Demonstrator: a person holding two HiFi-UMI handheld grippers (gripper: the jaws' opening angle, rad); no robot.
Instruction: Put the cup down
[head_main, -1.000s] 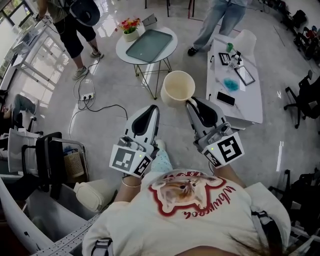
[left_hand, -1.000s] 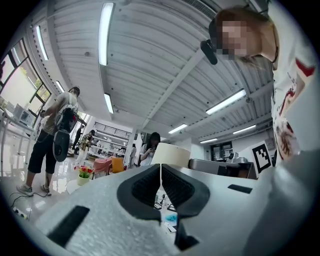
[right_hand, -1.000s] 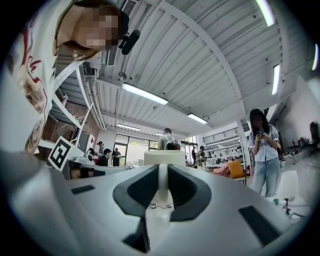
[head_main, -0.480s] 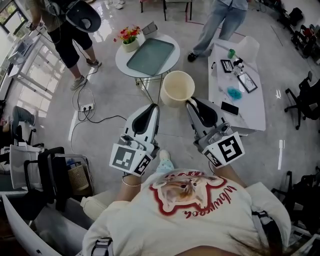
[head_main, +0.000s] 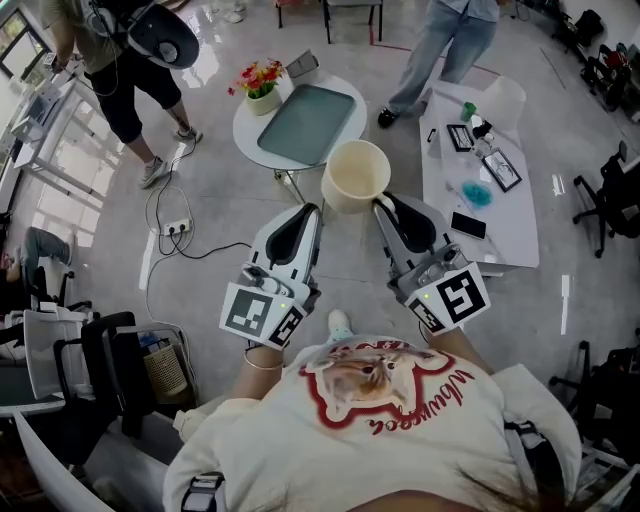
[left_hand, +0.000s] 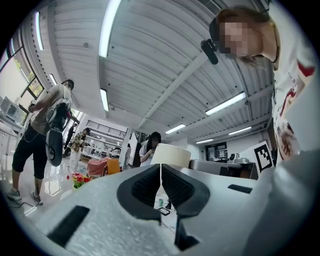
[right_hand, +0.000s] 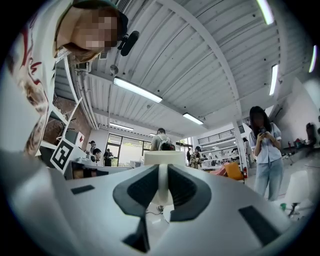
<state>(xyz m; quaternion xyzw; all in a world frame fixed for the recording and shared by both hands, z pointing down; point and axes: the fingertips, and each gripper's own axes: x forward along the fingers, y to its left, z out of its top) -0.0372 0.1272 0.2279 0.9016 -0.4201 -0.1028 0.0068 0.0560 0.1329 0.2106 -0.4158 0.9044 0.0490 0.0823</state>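
Cup (head_main: 356, 176): one, cream, wide-mouthed, upright with its mouth upward; held off the ground at the tip of the right gripper (head_main: 383, 205), over bare floor between the round table (head_main: 245, 125) and the long white table (head_main: 505, 235), resting on nothing. Contents: none visible; the inside shows pale and bare in the head view. Hold: in the right gripper view the jaws are clamped on a narrow pale upright strip of the cup, probably its handle, with the body of the cup (right_hand: 164, 159) standing beyond them. Handling, as a judgement: stiff-walled, light while empty, nothing to spill; the material cannot be told, so treat it as breakable. Carried by one side, the body hangs off-centre and may tip on release unless the base sits flat first. The handle is the natural place to take it. Left gripper (head_main: 313, 212): beside the right one, jaws together with only a hairline between them, nothing held; the cup (left_hand: 170, 155) appears past its tip. Round table: carries a grey-green tray (head_main: 306, 123), nothing on it, and a pot of flowers (head_main: 260, 78) just beside the tray. Long white table: carries a dark phone (head_main: 467, 225), a blue item (head_main: 476, 193) and other small articles too small to name.
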